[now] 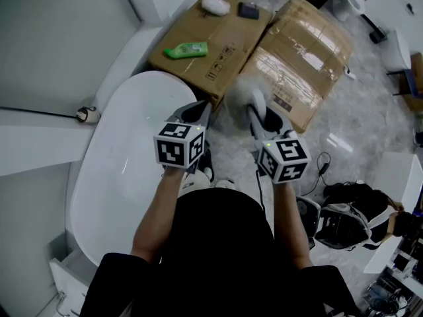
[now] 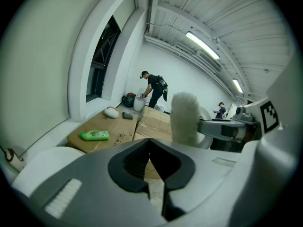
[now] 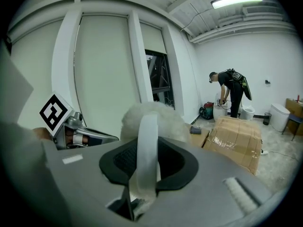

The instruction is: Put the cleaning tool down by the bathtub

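Note:
The cleaning tool is a fluffy white duster head (image 1: 240, 96) on a pale handle. My right gripper (image 1: 259, 115) is shut on that handle, above the floor beside the white bathtub (image 1: 122, 170). In the right gripper view the handle (image 3: 147, 148) runs up between the jaws of my right gripper (image 3: 147, 142) to the fluffy head (image 3: 154, 115). My left gripper (image 1: 198, 113) hovers over the tub's rim, shut with nothing in it. The left gripper view shows the left gripper (image 2: 149, 141) with its jaws closed and the duster head (image 2: 184, 118) to its right.
Two flattened cardboard boxes (image 1: 218, 41) (image 1: 305, 53) lie on the floor past the tub, with a green bottle (image 1: 186, 49), a white pad (image 1: 215, 6) and a small dark object (image 1: 249, 10) on them. Bags and cables (image 1: 344, 211) sit at right. A person (image 3: 232, 93) stands far off.

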The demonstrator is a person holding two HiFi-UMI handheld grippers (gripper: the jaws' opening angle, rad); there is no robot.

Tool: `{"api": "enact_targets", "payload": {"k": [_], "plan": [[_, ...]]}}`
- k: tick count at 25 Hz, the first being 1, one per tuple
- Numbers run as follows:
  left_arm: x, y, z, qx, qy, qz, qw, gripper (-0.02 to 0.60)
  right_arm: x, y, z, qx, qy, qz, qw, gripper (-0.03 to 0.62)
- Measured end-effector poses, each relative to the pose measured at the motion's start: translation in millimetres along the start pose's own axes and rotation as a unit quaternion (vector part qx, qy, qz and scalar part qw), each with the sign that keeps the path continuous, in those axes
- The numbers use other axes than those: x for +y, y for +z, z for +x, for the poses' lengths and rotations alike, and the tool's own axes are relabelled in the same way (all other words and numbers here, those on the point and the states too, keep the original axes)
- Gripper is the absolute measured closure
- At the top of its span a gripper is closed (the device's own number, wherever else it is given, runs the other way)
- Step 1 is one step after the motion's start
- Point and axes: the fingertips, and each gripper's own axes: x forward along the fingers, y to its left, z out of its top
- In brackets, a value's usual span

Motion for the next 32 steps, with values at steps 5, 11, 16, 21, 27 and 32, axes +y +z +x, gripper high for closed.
{"api": "enact_targets", "payload": {"k": [5, 11, 16, 21, 27, 32], "plan": [[29.3, -3.6, 13.9, 0.030, 0.004, -0.014, 0.9995, 0.581, 1.1, 3.1, 29.0, 0.019, -0.003, 0.000, 1.000, 0.500], [52.7, -7.0, 24.5, 0.047, 0.005, -0.027, 0.9985, 0.581, 1.3, -0.8, 57.6, 0.039, 0.002, -0.001, 0.999, 0.500], [65.2, -8.2, 29.5, 0.054, 0.010, -0.042, 0.9976, 0.581, 1.7, -6.9, 75.6, 0.062, 0.015, 0.002, 0.998, 0.500], [79.7, -4.6, 41.0, 0.051, 0.030, -0.059, 0.9965, 0.581, -5.6, -6.5, 102.8, 0.078, 0.040, -0.004, 0.996, 0.500], [104.2, 9.0, 62.6, 0.042, 0.064, -0.104, 0.9917, 0.581, -18.4, 6.1, 148.6, 0.099, 0.087, -0.021, 0.991, 0.500], [119.2, 26.7, 82.7, 0.035, 0.099, -0.133, 0.9856, 0.581, -38.0, 19.4, 185.3, 0.120, 0.126, -0.034, 0.984, 0.500]]}}
